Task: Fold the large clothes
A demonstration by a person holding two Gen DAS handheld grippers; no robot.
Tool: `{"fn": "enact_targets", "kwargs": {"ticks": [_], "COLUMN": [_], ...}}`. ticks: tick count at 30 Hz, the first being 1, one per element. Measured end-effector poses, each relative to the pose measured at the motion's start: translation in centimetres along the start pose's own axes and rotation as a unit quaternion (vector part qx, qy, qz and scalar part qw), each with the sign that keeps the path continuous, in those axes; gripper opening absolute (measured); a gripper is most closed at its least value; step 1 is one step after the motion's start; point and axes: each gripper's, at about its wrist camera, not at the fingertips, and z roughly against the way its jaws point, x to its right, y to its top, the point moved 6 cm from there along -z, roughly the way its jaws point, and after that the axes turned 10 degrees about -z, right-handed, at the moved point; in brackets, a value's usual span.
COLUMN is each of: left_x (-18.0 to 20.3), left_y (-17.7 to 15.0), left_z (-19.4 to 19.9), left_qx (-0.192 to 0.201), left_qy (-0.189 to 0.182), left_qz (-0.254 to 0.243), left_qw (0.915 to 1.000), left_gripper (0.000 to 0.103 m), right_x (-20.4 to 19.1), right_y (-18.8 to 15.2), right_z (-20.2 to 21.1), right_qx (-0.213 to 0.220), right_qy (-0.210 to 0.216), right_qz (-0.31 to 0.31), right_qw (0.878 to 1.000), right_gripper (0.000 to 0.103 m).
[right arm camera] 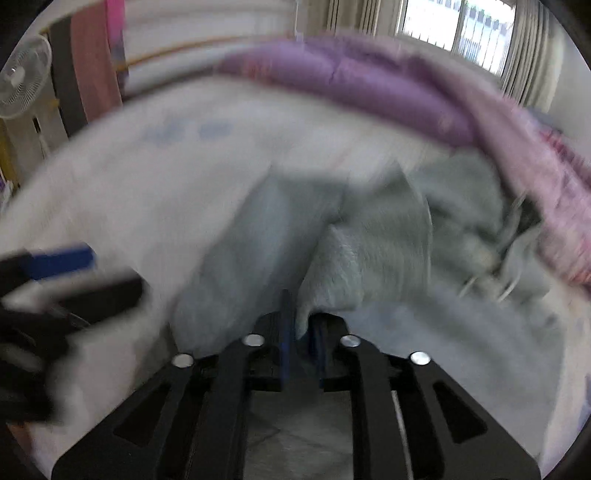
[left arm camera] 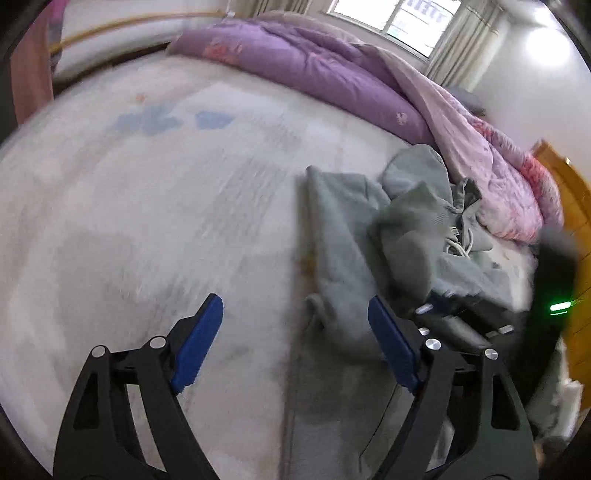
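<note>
A grey-green hooded garment [left arm camera: 354, 236] with white drawstrings lies partly folded on the white bed sheet [left arm camera: 147, 206]. My left gripper [left arm camera: 295, 343] is open and empty, hovering over the sheet at the garment's left edge. My right gripper [right arm camera: 301, 332] is shut on a fold of the grey-green garment [right arm camera: 369, 251] and holds it lifted; this view is motion-blurred. The right gripper also shows in the left wrist view [left arm camera: 458, 317], under the raised cloth. The left gripper also shows at the left edge of the right wrist view [right arm camera: 59, 266].
A purple and pink quilt [left arm camera: 332, 74] is bunched along the far side of the bed. A wooden panel [left arm camera: 576, 229] stands at the right. A standing fan [right arm camera: 22, 77] and hanging clothes are at the far left. A window [left arm camera: 399, 14] is behind the bed.
</note>
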Motion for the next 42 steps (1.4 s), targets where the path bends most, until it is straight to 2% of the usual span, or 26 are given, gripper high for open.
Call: {"fn": "enact_targets", "kwargs": {"ticks": [2,4,5,6,7,10,13,15,18,21,22,25,27,29,31,34,37,40,42], "left_x": [-0.7,-1.0,-1.0,-0.8,-0.6,0.5,2.0,3.4,5.6,7.5,7.9,7.4,7.1,7.5,8.6,10.8,13.7,16.1,17.5], "left_y": [-0.4,-0.3,-0.4,-0.3,-0.1,0.9,1.7,2.3,3.0,3.6,3.6,2.9,2.7,3.3,5.2,8.4,11.4,13.1,13.9], "left_z": [0.4,0.9,1.0,1.0,1.1,1.2,0.8,0.0,-1.2,-2.8,-4.1,-8.0,-9.0,-8.7,-7.5,-7.2,-9.3,-11.9,-14.3], "left_qx": [0.004,0.013,0.016,0.019,0.022,0.039,0.042,0.039,0.035,0.031,0.015,-0.04,-0.048,-0.038,-0.004,0.023,0.021,0.007,-0.007], "left_qy": [-0.002,0.007,0.009,0.008,0.004,-0.003,-0.006,-0.006,-0.01,-0.019,-0.016,0.003,0.012,0.01,-0.014,-0.023,-0.02,-0.012,0.001], "left_qz": [0.004,-0.007,-0.009,-0.007,-0.004,-0.004,-0.012,-0.025,-0.047,-0.069,-0.078,-0.071,-0.065,-0.077,-0.083,-0.107,-0.136,-0.165,-0.181], "left_qw": [1.0,0.9999,0.9998,0.9998,0.9997,0.9992,0.999,0.9989,0.9982,0.9969,0.9967,0.9967,0.9967,0.9963,0.9965,0.9938,0.9903,0.9862,0.9835], "left_gripper": [0.082,0.082,0.082,0.082,0.082,0.084,0.085,0.085,0.085,0.085,0.086,0.086,0.086,0.086,0.086,0.086,0.086,0.086,0.086], "right_x": [1.0,1.9,2.5,3.0,3.5,5.7,10.8,15.8,23.2,28.5,29.6,33.2,34.3,34.6,34.5,34.2,33.9,34.5,35.7], "right_y": [-0.7,-0.7,-0.6,-0.5,-0.4,0.3,-0.2,-1.0,-2.9,-5.1,-6.1,-9.2,-10.4,-10.2,-9.5,-6.6,-3.2,-0.1,1.3], "right_z": [-0.6,0.2,1.2,2.4,3.2,6.1,7.8,8.3,8.6,7.5,7.1,5.0,3.9,4.4,5.4,7.2,6.7,4.8,3.8], "right_qx": [-0.017,-0.004,0.001,0.008,0.013,0.046,0.053,0.055,0.054,0.034,0.023,-0.025,-0.031,-0.018,-0.011,0.025,0.039,0.037,0.037], "right_qy": [0.024,0.042,0.065,0.097,0.118,0.131,0.102,0.054,0.001,-0.009,-0.005,-0.042,-0.012,0.008,0.013,0.014,0.031,0.012,0.011], "right_qz": [-0.033,-0.053,-0.067,-0.087,-0.097,-0.117,-0.156,-0.187,-0.25,-0.304,-0.317,-0.344,-0.371,-0.379,-0.383,-0.358,-0.345,-0.331,-0.339], "right_qw": [0.999,0.998,0.996,0.991,0.988,0.983,0.981,0.979,0.967,0.952,0.948,0.938,0.928,0.925,0.923,0.933,0.937,0.943,0.94], "right_gripper": [0.027,0.04,0.052,0.056,0.056,0.056,0.056,0.056,0.056,0.056,0.055,0.054,0.053,0.053,0.053,0.055,0.058,0.059,0.061]}}
